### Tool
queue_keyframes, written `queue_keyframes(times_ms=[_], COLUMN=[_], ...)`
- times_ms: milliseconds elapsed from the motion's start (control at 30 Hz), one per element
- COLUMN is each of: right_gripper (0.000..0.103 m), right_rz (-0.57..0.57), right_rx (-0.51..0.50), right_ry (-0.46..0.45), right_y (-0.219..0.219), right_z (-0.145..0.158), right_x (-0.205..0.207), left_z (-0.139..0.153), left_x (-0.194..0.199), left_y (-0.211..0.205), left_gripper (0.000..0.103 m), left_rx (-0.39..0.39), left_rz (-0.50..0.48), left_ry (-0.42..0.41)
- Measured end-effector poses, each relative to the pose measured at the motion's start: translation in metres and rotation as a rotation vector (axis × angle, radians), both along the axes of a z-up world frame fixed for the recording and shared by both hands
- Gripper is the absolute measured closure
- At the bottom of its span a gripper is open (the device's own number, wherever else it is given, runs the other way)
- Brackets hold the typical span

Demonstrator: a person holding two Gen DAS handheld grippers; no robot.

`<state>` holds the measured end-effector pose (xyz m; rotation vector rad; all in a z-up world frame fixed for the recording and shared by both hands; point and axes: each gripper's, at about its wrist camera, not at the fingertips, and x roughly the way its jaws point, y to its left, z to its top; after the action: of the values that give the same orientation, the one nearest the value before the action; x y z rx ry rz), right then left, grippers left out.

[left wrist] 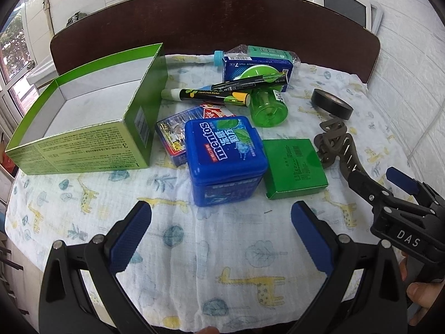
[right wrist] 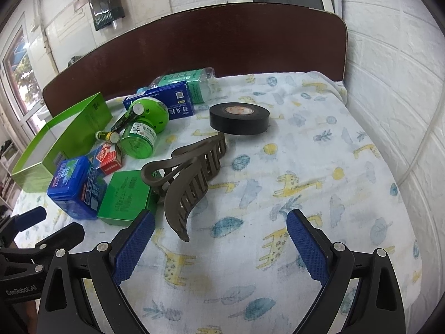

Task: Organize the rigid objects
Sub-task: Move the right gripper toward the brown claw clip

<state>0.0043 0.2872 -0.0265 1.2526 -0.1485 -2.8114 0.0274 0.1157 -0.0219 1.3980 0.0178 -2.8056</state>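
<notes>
Blue mint box (left wrist: 226,161) sits just above the left gripper (left wrist: 221,233), whose jaws stand apart and empty; the right gripper (right wrist: 221,239), also apart, hangs beside the hair clip (right wrist: 189,178).

- I'm working in a home, by the look of it: a bed with a dark wooden headboard (right wrist: 211,36).
- In front of the headboard lies a giraffe-print sheet (right wrist: 306,183).
- Behind the headboard stand white brick-pattern walls (right wrist: 395,89), and to its left a window (right wrist: 19,66) shows greenery.
</notes>
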Motion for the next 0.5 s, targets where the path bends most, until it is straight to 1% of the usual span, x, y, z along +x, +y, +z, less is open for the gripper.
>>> queue_keyframes(times_ms=[233, 300, 400, 500], right_gripper=[0.007, 0.007, 0.007, 0.007], right_rz=[-0.01, -0.021, -0.076, -0.148], right_rx=[0.035, 0.029, -0.001, 0.008], right_ry=[-0.012, -0.013, 0.014, 0.029], right_y=[-0.003, 0.002, 0.02, 0.044], right_z=[-0.009, -0.01, -0.005, 0.0], right_x=[-0.007, -0.007, -0.004, -0.001], left_z=[0.004, 0.007, 0.013, 0.02], left_x=[0.001, 0.002, 0.003, 0.003], left_y=[0.002, 0.004, 0.009, 0.019], left_gripper=[0.003, 0.003, 0.003, 0.003], left_rx=[-0.024, -0.036, -0.04, -0.039], left_rz=[0.003, 0.002, -0.003, -0.025], left_ry=[0.018, 0.029, 0.043, 0.06])
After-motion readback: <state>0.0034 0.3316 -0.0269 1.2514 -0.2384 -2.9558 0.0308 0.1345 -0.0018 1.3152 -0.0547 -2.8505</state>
